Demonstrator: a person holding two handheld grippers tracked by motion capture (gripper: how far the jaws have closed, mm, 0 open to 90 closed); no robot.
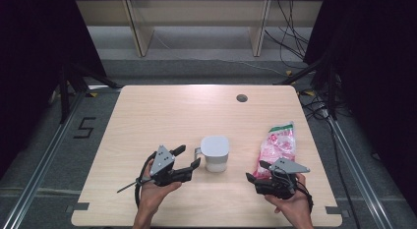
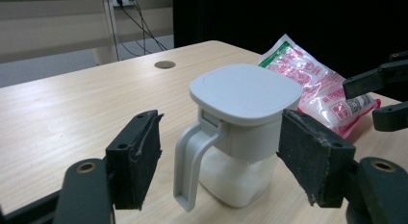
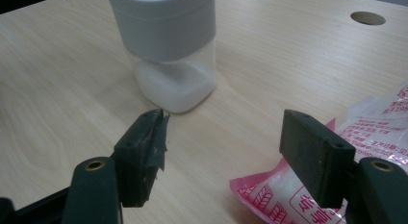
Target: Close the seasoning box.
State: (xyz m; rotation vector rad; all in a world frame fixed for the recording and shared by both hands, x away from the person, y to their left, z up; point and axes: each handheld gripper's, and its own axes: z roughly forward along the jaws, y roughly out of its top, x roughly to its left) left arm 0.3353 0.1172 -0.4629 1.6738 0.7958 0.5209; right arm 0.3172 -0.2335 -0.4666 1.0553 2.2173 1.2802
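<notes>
A clear jar (image 1: 215,153) with a pale grey square lid and a side handle stands on the wooden table (image 1: 162,116); white powder fills its lower part. My left gripper (image 1: 188,156) is open just left of it, its jaws level with the handle. In the left gripper view the jar (image 2: 245,94) stands ahead between the open jaws of that gripper (image 2: 223,159), and the pads do not touch it. A pink and white bag (image 1: 279,145) lies flat to the right. My right gripper (image 1: 257,171) is open at the bag's near end; the bag (image 3: 385,123) lies under its right jaw.
A round cable hole (image 1: 241,98) sits in the table's far side. Bare tabletop stretches behind and left of the jar. Beyond the table stand wooden furniture legs and loose cables on the floor.
</notes>
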